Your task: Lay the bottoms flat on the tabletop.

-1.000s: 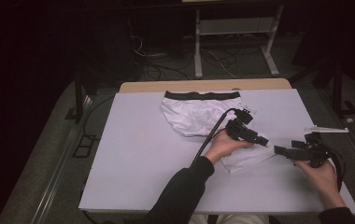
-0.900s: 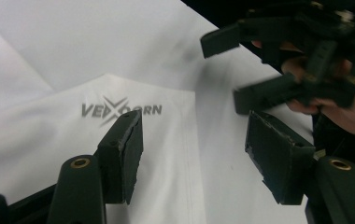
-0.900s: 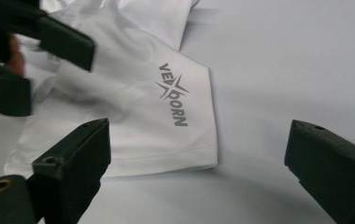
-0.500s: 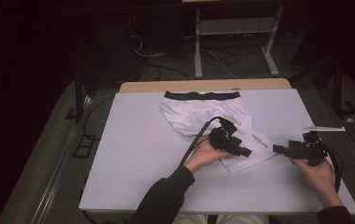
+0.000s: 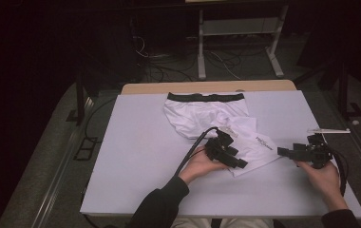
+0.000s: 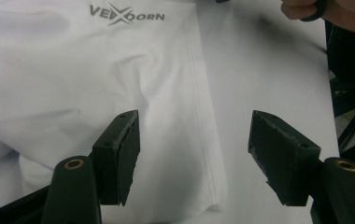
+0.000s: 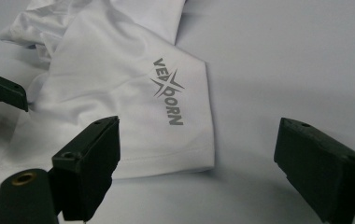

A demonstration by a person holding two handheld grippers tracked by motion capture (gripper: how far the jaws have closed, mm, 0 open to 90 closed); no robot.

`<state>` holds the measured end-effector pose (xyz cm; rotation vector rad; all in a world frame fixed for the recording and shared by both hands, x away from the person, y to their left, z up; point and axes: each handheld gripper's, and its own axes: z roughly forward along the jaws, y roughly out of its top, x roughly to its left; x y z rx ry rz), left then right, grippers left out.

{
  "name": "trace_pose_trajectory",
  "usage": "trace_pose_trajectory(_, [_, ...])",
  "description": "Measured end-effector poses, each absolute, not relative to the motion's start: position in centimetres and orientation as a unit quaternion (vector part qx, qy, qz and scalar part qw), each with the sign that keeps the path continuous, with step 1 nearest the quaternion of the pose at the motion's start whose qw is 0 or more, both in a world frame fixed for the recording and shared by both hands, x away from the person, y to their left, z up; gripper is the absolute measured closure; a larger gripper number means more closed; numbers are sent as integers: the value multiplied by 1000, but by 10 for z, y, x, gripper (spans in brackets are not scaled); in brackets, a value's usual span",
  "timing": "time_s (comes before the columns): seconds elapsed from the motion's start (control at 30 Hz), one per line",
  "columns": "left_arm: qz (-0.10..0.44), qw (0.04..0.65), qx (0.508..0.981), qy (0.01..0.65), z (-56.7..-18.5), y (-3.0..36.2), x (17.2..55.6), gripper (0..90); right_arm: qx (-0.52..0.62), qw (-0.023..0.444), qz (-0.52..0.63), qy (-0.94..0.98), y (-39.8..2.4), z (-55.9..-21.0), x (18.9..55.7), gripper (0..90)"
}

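White underwear (image 5: 216,118) with black waistband lies rumpled, leg spread flat on the table.

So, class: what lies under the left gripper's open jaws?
Under the left gripper lies the hemmed corner of the white underwear and bare white table. The table beneath the cloth is covered, so nothing there can be seen.

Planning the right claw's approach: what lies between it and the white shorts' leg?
Bare table, seen in the high view; the right claw points at the leg hem with nothing between.
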<state>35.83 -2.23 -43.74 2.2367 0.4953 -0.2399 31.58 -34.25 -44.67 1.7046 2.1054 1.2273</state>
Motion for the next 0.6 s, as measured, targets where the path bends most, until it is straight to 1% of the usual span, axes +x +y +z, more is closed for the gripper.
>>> trace_pose_trajectory(0.13, [-96, 401, 891, 192, -440, -20, 356, 347, 571, 85, 409, 706, -342, -447, 316, 149])
trace_pose_trajectory(0.33, [-92, 385, 900, 184, -446, -20, 350, 347, 567, 82, 417, 705, -344, -446, 316, 185])
trace_pose_trajectory(0.43, [-94, 380, 902, 183, -447, -20, 349, 347, 567, 81, 416, 706, -344, -446, 316, 239])
trace_pose_trajectory(0.6, [-95, 373, 906, 174, -450, -19, 347, 351, 570, 79, 405, 711, -342, -448, 317, 356])
